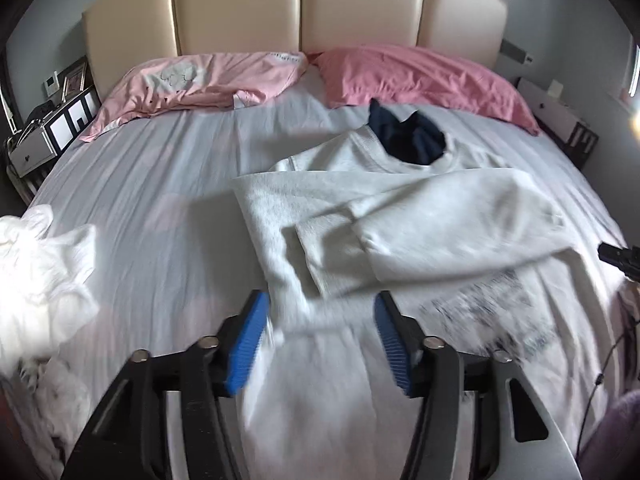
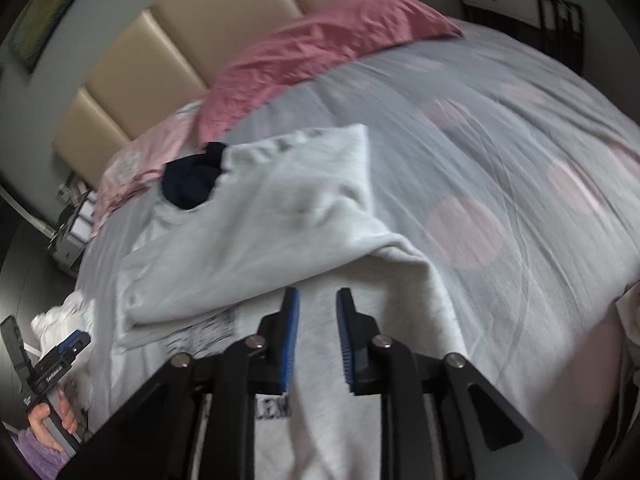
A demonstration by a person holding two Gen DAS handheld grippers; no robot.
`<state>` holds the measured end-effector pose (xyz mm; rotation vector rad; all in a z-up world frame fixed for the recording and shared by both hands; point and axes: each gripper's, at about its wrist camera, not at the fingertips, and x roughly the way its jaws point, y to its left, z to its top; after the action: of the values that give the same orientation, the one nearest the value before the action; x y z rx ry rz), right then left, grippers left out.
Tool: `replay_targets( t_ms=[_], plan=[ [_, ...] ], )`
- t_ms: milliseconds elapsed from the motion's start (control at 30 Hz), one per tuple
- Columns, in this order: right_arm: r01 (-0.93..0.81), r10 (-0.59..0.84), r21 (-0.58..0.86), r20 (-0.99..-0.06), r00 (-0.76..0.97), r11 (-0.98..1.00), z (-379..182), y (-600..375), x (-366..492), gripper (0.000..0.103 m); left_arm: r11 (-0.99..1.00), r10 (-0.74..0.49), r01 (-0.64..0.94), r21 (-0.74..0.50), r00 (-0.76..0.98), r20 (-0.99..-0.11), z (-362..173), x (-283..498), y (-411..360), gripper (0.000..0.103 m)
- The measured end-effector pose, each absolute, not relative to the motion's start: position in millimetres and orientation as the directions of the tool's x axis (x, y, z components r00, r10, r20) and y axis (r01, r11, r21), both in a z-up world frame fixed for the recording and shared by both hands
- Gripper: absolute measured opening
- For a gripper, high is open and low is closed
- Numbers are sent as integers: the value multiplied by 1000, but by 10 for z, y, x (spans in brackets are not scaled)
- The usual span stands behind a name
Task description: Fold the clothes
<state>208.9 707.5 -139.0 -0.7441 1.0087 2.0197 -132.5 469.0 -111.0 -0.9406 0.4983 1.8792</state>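
Left wrist view, left to right: a nightstand (image 1: 36, 140) beside the bed; a crumpled white garment (image 1: 44, 264) at the left edge of the grey bedsheet (image 1: 160, 184); a pale pink pillow (image 1: 200, 80) and a darker pink pillow (image 1: 420, 76) against the beige padded headboard (image 1: 300, 4). The white sweatshirt (image 1: 312, 216) lies right of centre on the sheet, both sleeves folded across its chest, the cuff of one sleeve (image 1: 460, 224) resting over the other; a dark navy garment (image 1: 408, 136) shows at its neckline, and a blurred dark print (image 1: 492, 312) marks its lower front. The left gripper (image 1: 320, 340) hovers over the hem area, its blue-padded jaws spread wide and empty, fabric visible between them but not pressed. The tip of the other tool (image 1: 620, 258) enters at the right edge. Right wrist view, left to right: a hand (image 2: 52, 420) in a purple sleeve holds the left tool at the lower left edge; the sweatshirt extends diagonally from the navy collar region toward the camera. The right gripper (image 2: 318, 340) is above the printed front, jaws parted narrowly, released, nothing clamped between the pads. To the right, bare sheet with faint pink circles runs to a second nightstand (image 2: 520, 4) at the upper right.
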Motion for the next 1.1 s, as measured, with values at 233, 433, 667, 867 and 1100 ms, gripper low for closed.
replay_targets(
  t_ms=[233,433,667,867,1100],
  plan=[
    [-678,234,332,-764,-601,-655,-876,6350,2020,49,-339,562,-937,79,-269,-782,-843,-698,4240,65],
    [-553,126,182,-872,-473,-813,-897,5697,1965,49,-215,559,-966,142,-242,-793,-612,-163,3936,65],
    [-367,49,84,-939,-339,-927,-1101,4850,2013,49,28,498,-955,297,-244,-832,-664,626,3672,65],
    [-292,-10,88,-966,-258,-952,-1420,4542,2039,49,332,347,-873,357,-240,-907,-1216,1164,3447,65],
    [-300,-33,98,-976,-216,-949,-1545,4506,2055,49,497,158,-805,324,-283,-946,-1928,1336,3407,65]
  ],
)
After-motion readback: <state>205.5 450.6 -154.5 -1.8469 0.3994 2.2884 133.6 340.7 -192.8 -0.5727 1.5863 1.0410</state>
